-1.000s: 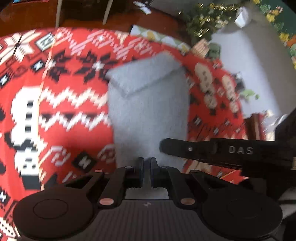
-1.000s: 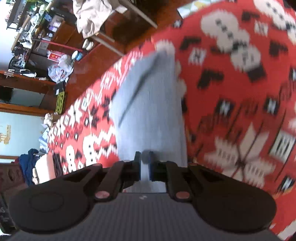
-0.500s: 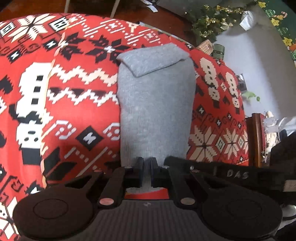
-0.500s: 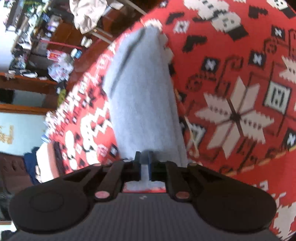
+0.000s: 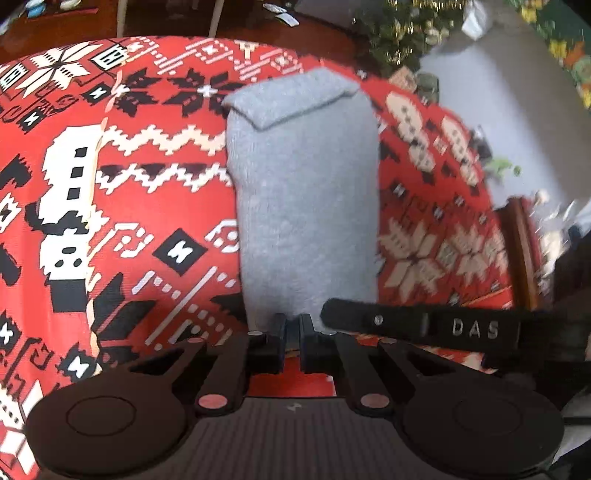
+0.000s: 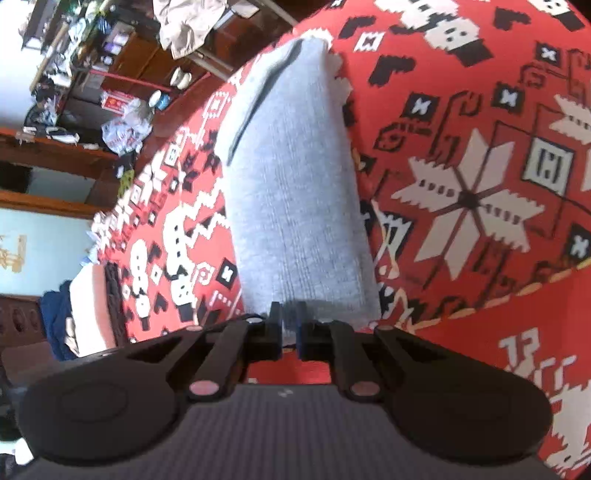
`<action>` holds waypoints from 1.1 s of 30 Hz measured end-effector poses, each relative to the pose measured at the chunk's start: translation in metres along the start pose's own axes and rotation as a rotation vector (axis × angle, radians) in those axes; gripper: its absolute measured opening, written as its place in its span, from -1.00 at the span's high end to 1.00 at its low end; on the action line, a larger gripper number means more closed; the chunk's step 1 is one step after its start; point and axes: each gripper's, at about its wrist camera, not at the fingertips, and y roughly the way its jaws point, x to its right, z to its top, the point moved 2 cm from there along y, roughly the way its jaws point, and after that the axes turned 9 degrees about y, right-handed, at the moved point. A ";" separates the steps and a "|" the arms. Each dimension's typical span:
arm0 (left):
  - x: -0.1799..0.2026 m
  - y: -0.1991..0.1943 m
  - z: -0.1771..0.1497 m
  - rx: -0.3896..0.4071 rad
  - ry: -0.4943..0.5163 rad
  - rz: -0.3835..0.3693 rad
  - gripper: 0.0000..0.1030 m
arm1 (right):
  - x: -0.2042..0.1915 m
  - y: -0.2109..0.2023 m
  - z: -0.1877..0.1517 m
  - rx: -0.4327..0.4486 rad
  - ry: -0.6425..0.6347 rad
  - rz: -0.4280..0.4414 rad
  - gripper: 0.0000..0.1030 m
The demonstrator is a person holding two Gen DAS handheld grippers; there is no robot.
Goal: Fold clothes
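A grey knitted garment (image 5: 306, 199) lies as a long narrow strip on the red patterned cloth (image 5: 129, 206), with a small flap folded over at its far end. My left gripper (image 5: 291, 328) is shut on the near edge of the grey garment. In the right wrist view the same grey garment (image 6: 295, 184) runs away from me, and my right gripper (image 6: 290, 319) is shut on its near edge too. A black finger of the right gripper marked DAS (image 5: 424, 326) reaches in from the right in the left wrist view, close beside my left gripper.
The red, white and black patterned cloth (image 6: 461, 166) covers the whole table. Beyond its far edge are chair legs (image 5: 122, 18), a tinsel-decked tree (image 5: 406, 26) and a grey floor. The right wrist view shows cluttered wooden shelves (image 6: 74, 74) and a beige cloth (image 6: 188, 22) on a chair.
Both grippers have dragged the grey garment's near edge across the cloth toward me; the garment now lies straighter and longer, and the pattern has shifted beneath it. Both stay shut.
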 end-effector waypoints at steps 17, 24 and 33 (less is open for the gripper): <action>-0.025 -0.020 -0.026 -0.017 -0.095 0.022 0.87 | 0.038 -0.020 -0.011 0.030 0.017 -0.137 0.78; -0.009 -0.030 -0.001 0.060 -0.046 0.002 0.87 | 0.017 -0.038 -0.006 0.090 -0.063 -0.126 0.78; -0.011 -0.012 -0.003 0.021 -0.052 0.053 0.86 | 0.014 -0.015 0.004 0.076 -0.124 -0.211 0.65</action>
